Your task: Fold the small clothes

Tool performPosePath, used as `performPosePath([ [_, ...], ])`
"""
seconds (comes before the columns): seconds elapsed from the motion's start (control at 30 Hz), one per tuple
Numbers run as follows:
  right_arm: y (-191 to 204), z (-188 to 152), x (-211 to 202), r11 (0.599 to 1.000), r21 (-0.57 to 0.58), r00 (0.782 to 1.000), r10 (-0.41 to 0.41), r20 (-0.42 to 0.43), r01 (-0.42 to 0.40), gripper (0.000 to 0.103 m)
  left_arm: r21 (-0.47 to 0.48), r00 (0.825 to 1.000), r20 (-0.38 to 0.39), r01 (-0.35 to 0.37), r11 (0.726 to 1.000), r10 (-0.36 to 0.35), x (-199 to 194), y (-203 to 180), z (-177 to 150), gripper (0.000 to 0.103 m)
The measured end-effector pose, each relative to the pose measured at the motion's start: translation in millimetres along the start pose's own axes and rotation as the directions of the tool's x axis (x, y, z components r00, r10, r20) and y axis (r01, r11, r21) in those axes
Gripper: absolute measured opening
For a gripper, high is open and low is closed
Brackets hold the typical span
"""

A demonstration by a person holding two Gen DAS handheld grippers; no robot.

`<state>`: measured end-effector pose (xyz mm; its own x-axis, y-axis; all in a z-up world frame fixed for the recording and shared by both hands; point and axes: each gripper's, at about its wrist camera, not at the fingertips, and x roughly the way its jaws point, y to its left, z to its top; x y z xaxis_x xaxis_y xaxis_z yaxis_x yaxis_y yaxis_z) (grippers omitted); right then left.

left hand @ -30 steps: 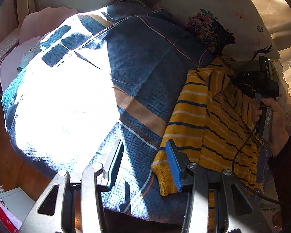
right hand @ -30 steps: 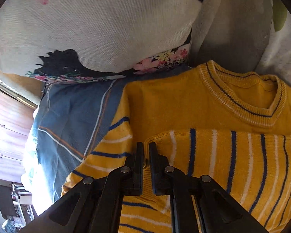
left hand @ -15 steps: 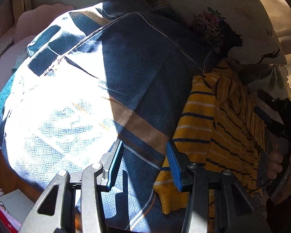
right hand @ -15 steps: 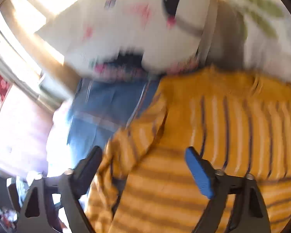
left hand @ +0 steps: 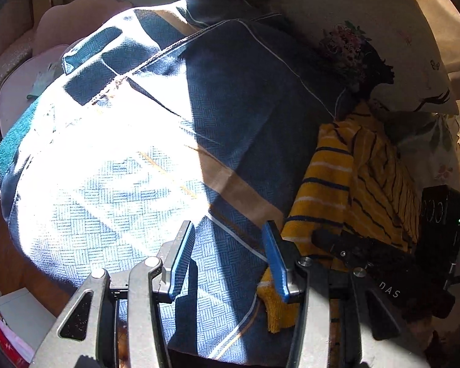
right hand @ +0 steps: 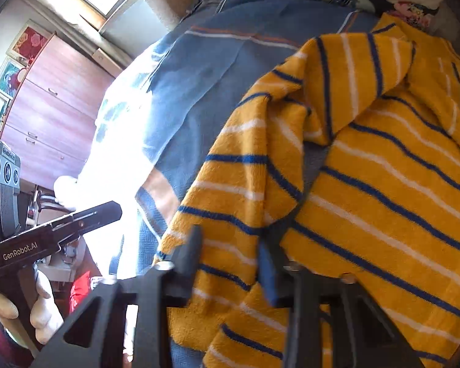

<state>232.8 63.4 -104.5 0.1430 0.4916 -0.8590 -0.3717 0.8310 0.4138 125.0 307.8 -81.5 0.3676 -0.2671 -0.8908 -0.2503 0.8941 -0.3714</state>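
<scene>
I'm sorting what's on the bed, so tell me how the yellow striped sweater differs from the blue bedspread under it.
The sweater is mustard yellow with navy and white stripes; the bedspread is blue with tan bands. The sweater lies rumpled and partly folded; the bedspread lies spread out. The sweater covers one corner; the bedspread covers far more. Both are fabric.

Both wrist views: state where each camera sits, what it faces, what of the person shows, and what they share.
Left wrist: sits behind the open left hand-held gripper, facing the blue patterned bedspread; no hand shows.
Right wrist: sits behind the open right hand-held gripper, facing the yellow striped sweater; the person's left hand shows.
Shared: sweater, bedspread, floral pillow, and each view catches the other gripper.
</scene>
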Motion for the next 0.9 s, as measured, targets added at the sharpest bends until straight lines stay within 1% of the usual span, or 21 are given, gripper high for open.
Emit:
performPosePath([
  [0.03, 3.8, 1.5, 4.5, 1.000, -0.017, 1.000, -0.018, -0.013, 0.018, 0.009, -0.007, 1.000, 0.004, -0.002, 1.000, 0.002, -1.5, 3.2, 0.8, 0.045],
  [0.07, 9.9, 4.4, 7.6, 0.998, -0.044, 0.999, -0.035, -0.009, 0.034, 0.008, -0.014, 1.000, 0.008, -0.002, 1.000, 0.002, -2.9, 6.4, 1.1, 0.045],
  [0.13, 18.4, 12.4, -2.3, 0.998, -0.063, 1.000, -0.016, 0.000, 0.016, 0.008, -0.022, 1.000, 0.020, 0.002, 1.000, -0.002, -8.0, 10.9, 3.7, 0.045],
  [0.2, 25.2, 24.3, -28.0, 0.996, -0.082, 0.999, 0.019, 0.036, -0.016, 0.007, -0.020, 0.999, 0.035, 0.001, 1.000, -0.001, -13.3, 12.7, 5.9, 0.045],
  [0.3, 35.8, 33.7, -77.0, 0.992, -0.127, 0.994, 0.038, 0.100, -0.025, 0.007, -0.010, 0.999, 0.050, 0.011, 1.000, -0.010, -17.6, 9.9, 8.3, 0.046],
  [0.4, 17.9, 29.1, -135.2, 0.991, -0.135, 0.988, 0.017, 0.153, 0.004, 0.007, 0.013, 0.998, 0.055, 0.022, 1.000, -0.023, -17.5, -1.6, 14.7, 0.049],
  [0.5, -25.3, 22.6, -184.8, 0.993, -0.073, 0.978, -0.072, 0.198, 0.088, 0.005, 0.051, 0.998, 0.051, 0.034, 0.998, -0.036, -13.2, -25.3, 15.8, 0.049],
  [0.53, -42.8, 20.7, -199.4, 0.991, -0.044, 0.970, -0.118, 0.214, 0.130, 0.005, 0.066, 0.998, 0.048, 0.038, 0.997, -0.041, -11.1, -31.9, 16.3, 0.049],
  [0.63, -103.6, 14.0, -233.8, 0.960, 0.073, 0.932, -0.281, 0.231, 0.271, 0.005, 0.108, 0.998, 0.034, 0.054, 0.993, -0.058, -1.5, -56.1, 15.1, 0.049],
  [0.67, -128.0, 11.0, -242.4, 0.937, 0.115, 0.909, -0.347, 0.232, 0.329, 0.005, 0.122, 0.998, 0.028, 0.060, 0.991, -0.064, 1.2, -64.6, 14.5, 0.049],
  [0.7, -147.5, 7.2, -250.2, 0.907, 0.141, 0.879, -0.421, 0.225, 0.398, 0.005, 0.137, 0.997, 0.023, 0.065, 0.988, -0.069, 4.1, -73.3, 13.7, 0.049],
  [0.73, -167.3, 3.6, -252.4, 0.858, 0.163, 0.833, -0.512, 0.207, 0.487, 0.005, 0.151, 0.997, 0.017, 0.070, 0.986, -0.074, 6.6, -81.8, 12.7, 0.049],
  [0.8, -212.4, -4.0, -256.8, 0.770, 0.216, 0.757, -0.635, 0.155, 0.601, 0.007, 0.181, 0.996, 0.006, 0.081, 0.980, -0.084, 11.3, -99.3, 10.3, 0.049],
  [0.83, -233.9, -8.9, -254.8, 0.739, 0.244, 0.735, -0.666, 0.126, 0.628, 0.007, 0.197, 0.996, 0.002, 0.083, 0.977, -0.085, 13.7, -108.1, 9.1, 0.049],
  [0.87, -246.5, -13.0, -252.5, 0.721, 0.267, 0.724, -0.682, 0.105, 0.640, 0.007, 0.210, 0.996, -0.002, 0.084, 0.974, -0.086, 15.8, -116.5, 7.7, 0.049],
  [0.9, -255.9, -17.6, -251.7, 0.717, 0.295, 0.727, -0.680, 0.097, 0.631, 0.007, 0.222, 0.996, -0.006, 0.087, 0.971, -0.088, 17.6, -124.5, 6.6, 0.049],
])
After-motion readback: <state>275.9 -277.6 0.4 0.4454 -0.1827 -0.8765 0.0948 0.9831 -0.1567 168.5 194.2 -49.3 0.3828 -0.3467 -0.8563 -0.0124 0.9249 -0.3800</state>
